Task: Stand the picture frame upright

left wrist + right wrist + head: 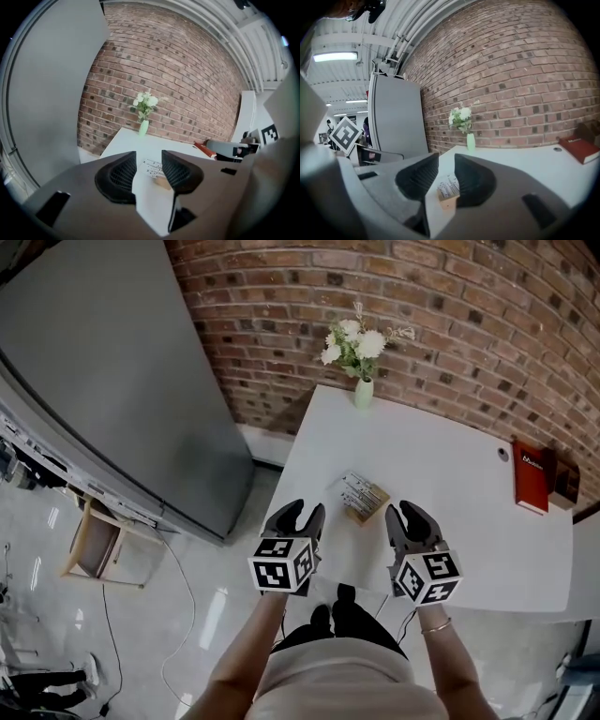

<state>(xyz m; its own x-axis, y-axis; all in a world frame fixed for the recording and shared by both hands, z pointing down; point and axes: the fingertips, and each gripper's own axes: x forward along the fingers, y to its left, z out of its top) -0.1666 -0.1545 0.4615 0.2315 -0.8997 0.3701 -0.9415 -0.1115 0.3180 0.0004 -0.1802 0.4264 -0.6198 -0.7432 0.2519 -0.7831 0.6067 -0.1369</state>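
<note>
Picture frame (362,496) lies flat on the white table (441,456), close to the near edge, its pale printed face up and its wooden edge showing. It sits between the two grippers and a little ahead of them, touched by neither.

The left gripper (306,510) has its jaws spread, with a clear gap between the ribbed black pads. In the left gripper view, the left gripper (148,157) holds nothing. Bare table top and the picture frame (154,169) show through the gap, farther on.

The right gripper (405,512) also has its jaws apart, and they are empty. In the right gripper view, the right gripper (446,161) frames the picture frame (449,190) low in its gap. The head view shows the frame lying apart from that gripper, off to its left.

Both grippers are held level at the table's near edge, side by side and pointing away from the person toward the brick wall (422,315). The marker cubes face up and the bare forearms reach in from below. The right wrist wears a thin bracelet (435,624).

At the table's far edge stands a green vase (363,393) of white flowers. A red book (533,475) lies near the right end.
</note>
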